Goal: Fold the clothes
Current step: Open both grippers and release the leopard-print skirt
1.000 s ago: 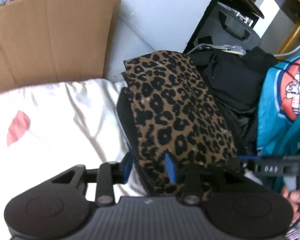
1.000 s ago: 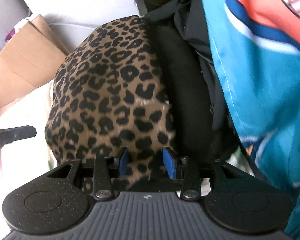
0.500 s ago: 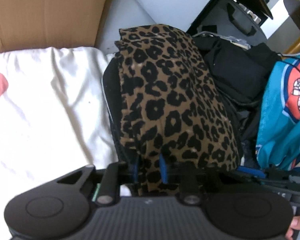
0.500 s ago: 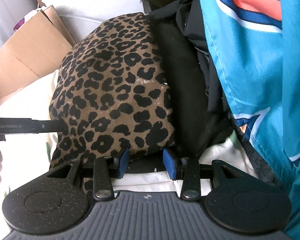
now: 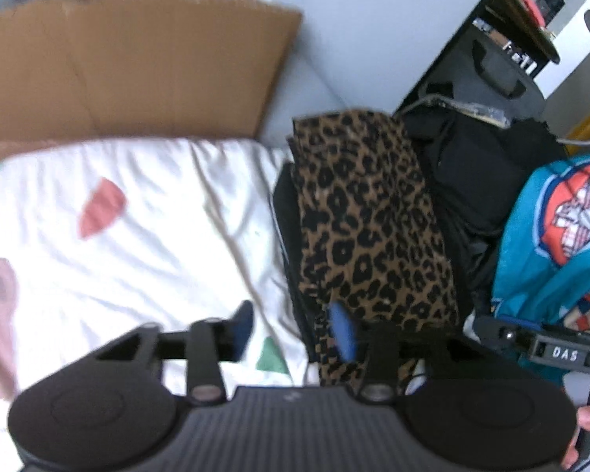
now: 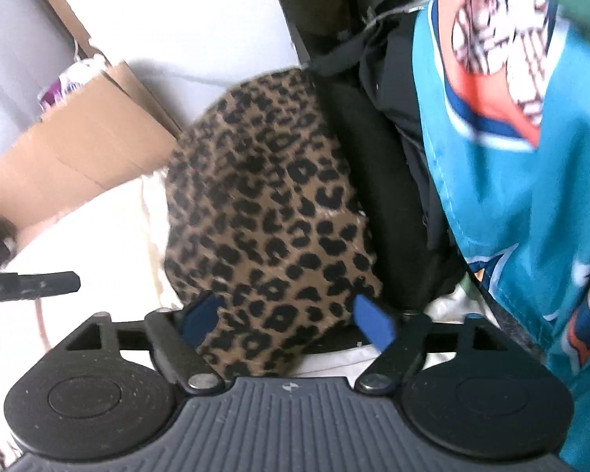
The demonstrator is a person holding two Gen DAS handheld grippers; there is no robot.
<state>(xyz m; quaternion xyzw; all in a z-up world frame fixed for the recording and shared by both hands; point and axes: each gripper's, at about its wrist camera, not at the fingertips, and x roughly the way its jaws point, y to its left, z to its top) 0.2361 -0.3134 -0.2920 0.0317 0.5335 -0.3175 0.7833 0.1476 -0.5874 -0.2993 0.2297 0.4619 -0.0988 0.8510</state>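
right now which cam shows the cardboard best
The left wrist view. The cardboard spreads wide across the upper left behind the white sheet, with its crease showing. In the right wrist view only a slanted part shows at the left edge, partly behind the leopard-print garment.

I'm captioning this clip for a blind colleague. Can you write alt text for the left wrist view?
The left gripper, open, hovers over a white bedsheet at the near edge of a folded leopard-print garment lying on black clothes. A flattened cardboard box stands behind, a teal garment at right, and the right gripper reaches in below it.
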